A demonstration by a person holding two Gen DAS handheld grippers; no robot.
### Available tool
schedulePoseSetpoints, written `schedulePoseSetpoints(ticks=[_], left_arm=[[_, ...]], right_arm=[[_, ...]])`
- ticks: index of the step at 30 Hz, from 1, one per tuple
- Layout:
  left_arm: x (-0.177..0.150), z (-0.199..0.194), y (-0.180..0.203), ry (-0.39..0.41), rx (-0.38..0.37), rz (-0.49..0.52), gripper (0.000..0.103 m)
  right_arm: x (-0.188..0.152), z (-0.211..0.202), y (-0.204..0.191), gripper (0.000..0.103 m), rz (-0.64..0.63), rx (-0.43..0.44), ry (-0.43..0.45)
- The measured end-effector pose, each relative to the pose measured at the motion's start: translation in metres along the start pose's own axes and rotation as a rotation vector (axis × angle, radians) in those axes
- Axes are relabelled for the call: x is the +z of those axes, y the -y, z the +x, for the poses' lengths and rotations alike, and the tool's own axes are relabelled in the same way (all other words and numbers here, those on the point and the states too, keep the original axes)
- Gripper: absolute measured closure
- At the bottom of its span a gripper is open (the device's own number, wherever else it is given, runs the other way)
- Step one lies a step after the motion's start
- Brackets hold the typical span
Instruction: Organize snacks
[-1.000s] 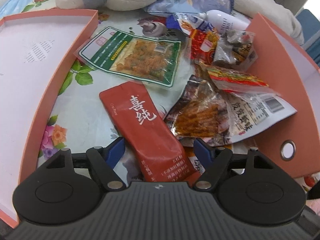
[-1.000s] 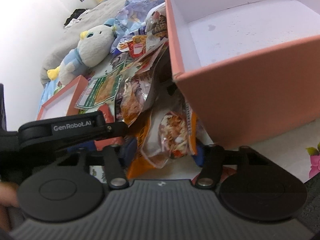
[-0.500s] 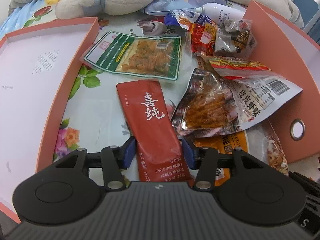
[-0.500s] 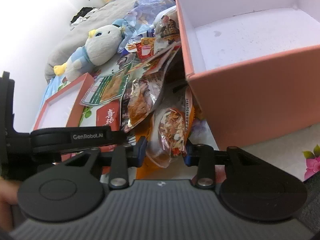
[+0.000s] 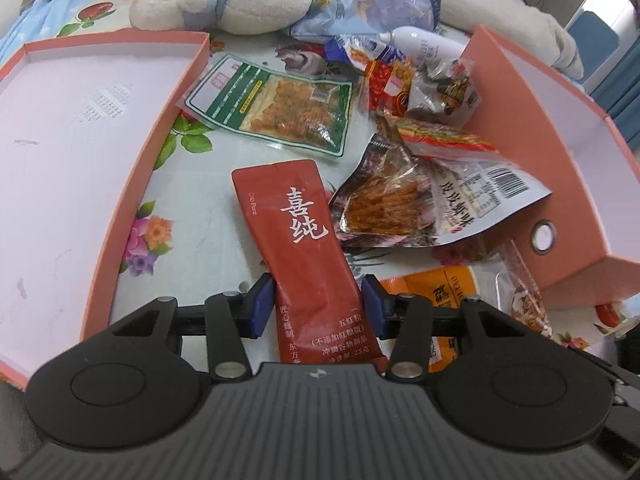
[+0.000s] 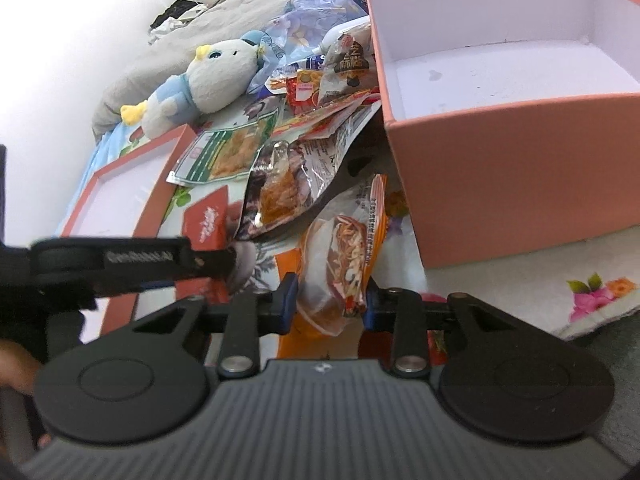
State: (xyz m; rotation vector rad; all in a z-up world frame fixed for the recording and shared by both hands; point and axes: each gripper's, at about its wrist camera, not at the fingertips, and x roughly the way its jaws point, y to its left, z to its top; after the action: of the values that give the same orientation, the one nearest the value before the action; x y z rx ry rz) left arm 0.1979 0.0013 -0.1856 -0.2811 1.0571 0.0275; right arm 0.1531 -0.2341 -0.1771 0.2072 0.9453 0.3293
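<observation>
My left gripper [image 5: 319, 304] is shut on a long red sachet [image 5: 304, 240] with white Chinese characters and holds it above the floral cloth. My right gripper [image 6: 331, 306] is shut on an orange-edged clear snack packet [image 6: 344, 256] and holds it just left of the pink box [image 6: 520, 184]. The left gripper [image 6: 208, 260] also shows in the right wrist view, blurred, with the red sachet [image 6: 206, 220] in it. More packets lie in a heap between the box and the lid: a green-bordered one [image 5: 276, 108] and a clear one of orange strips [image 5: 384, 208].
The open pink box [image 5: 560, 184] stands on the right, white inside. Its shallow lid [image 5: 80, 140] lies open on the left. A plush toy [image 5: 224, 0], a blue-purple bag [image 5: 376, 0] and a white bottle [image 5: 424, 42] lie at the back. An orange packet [image 5: 436, 292] lies under my left gripper.
Both grippers have closed from open, the left on the red sachet and the right on the orange-edged packet. Both have lifted their packets a little.
</observation>
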Motion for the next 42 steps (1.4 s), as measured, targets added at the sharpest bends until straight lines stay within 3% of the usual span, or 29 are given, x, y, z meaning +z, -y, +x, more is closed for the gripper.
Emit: schedulePoseSetpoints(ticks=[9,24,42], left_arm=[[0.002,-0.035,0.0,0.056,-0.037,0.015,0.05],[0.031,-0.092,0.015,0.166,-0.089,0.072,0.05],[0.097,-0.139,0.087,0.297,-0.164,0.213,0.05]], right_arm=[[0.002,-0.021,-0.015,0.069,-0.099,-0.029,0.039],[0.036,-0.058,-0.043,0.069,-0.224,0.015,0.136],[0.121,-0.118,-0.028,0.069,-0.29,-0.052,0.403]])
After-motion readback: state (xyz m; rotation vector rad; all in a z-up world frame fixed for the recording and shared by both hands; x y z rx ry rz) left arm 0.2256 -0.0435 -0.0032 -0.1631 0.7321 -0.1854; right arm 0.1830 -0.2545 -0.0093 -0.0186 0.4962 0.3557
